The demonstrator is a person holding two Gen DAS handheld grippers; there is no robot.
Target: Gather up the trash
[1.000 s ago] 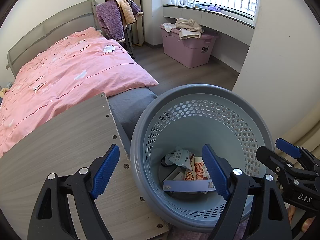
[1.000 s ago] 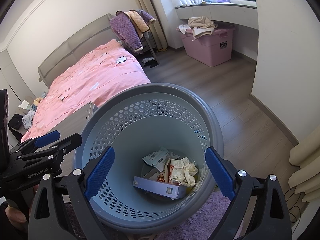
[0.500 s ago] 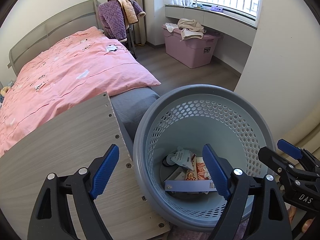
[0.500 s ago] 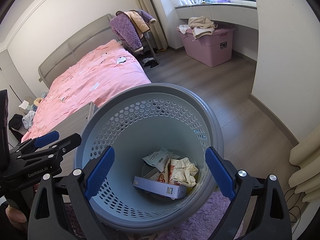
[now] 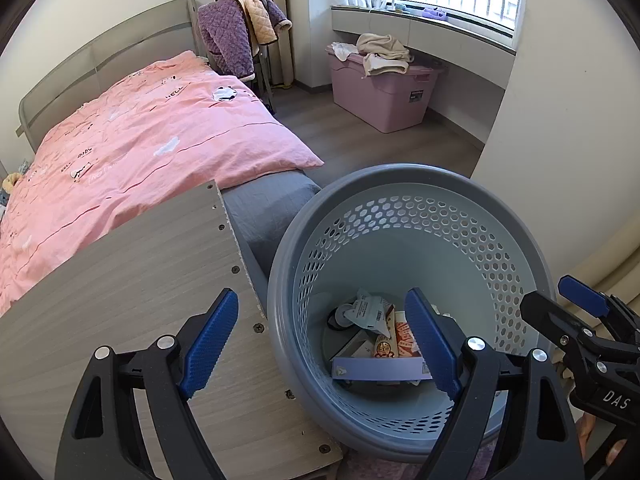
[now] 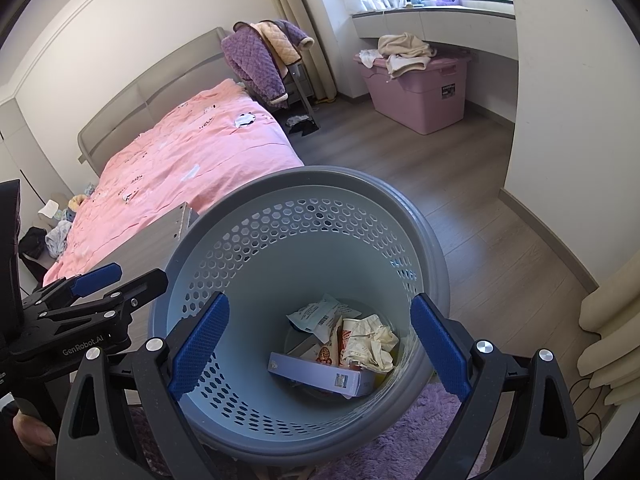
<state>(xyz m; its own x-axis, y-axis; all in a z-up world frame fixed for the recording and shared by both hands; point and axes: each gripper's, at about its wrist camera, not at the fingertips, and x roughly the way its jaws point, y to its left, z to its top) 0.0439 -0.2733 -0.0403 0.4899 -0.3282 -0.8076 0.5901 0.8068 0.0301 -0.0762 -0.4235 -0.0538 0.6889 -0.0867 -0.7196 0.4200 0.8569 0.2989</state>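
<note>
A grey-blue perforated basket (image 5: 400,178) (image 6: 320,178) stands on the floor beside the bed's foot. At its bottom lies trash: a flat lilac box (image 5: 380,369) (image 6: 320,376), a white wrapper with a barcode (image 5: 368,312) (image 6: 316,314), a red-and-white packet (image 5: 402,340) and crumpled paper (image 6: 370,340). My left gripper (image 5: 320,342) hovers open over the basket's left rim, with nothing between its blue pads. My right gripper (image 6: 320,348) is open above the basket's mouth and holds nothing. Each view shows the other gripper at its edge: the right gripper (image 5: 580,322), the left gripper (image 6: 96,292).
A bed with a pink duvet (image 5: 140,140) and a wooden footboard (image 5: 120,280) lies left of the basket. A pink storage box (image 5: 380,92) with clothes stands under the window. A chair with a purple jacket (image 5: 228,40) is behind the bed. A purple rug (image 6: 400,448) and a wall corner (image 6: 560,120) are nearby.
</note>
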